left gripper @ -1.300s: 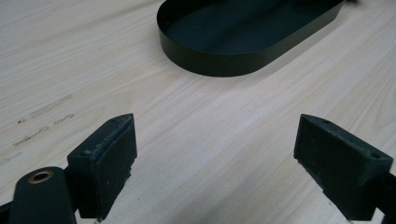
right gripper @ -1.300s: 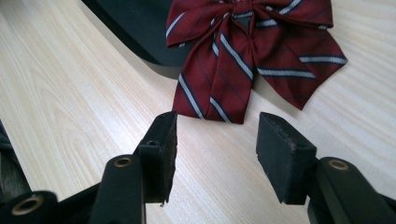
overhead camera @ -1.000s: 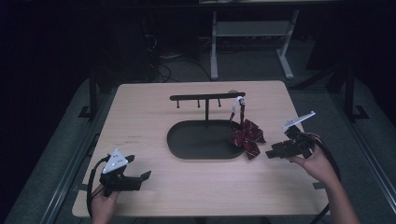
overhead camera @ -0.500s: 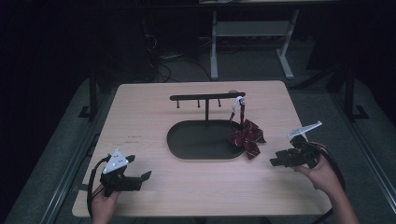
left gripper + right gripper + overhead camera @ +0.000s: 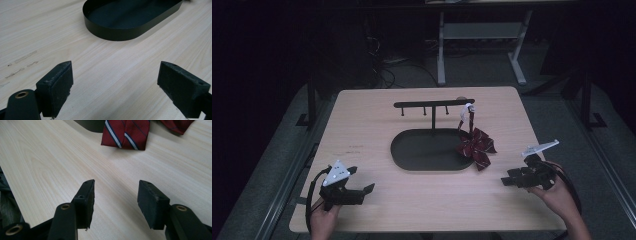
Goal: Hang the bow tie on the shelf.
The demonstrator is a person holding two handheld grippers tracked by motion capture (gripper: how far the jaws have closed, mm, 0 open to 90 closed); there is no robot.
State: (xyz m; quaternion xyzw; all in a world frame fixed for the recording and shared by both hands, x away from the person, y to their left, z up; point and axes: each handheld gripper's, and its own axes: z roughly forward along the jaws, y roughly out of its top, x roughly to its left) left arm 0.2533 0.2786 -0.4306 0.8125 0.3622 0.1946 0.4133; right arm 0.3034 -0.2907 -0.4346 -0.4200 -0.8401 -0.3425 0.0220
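High view: your right tongs (image 5: 512,180) wide, empty, near bow tie (image 5: 475,146); left tongs (image 5: 362,191) wide. Risk: snagging bow tie tips stand (image 5: 433,105).

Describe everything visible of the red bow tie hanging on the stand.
The bow tie is dark red fabric with white and navy diagonal stripes. Its white strap loops over the right end of the black stand's crossbar, so it hangs down, its bow against the right edge of the oval base tray and the table. Neither gripper touches it.
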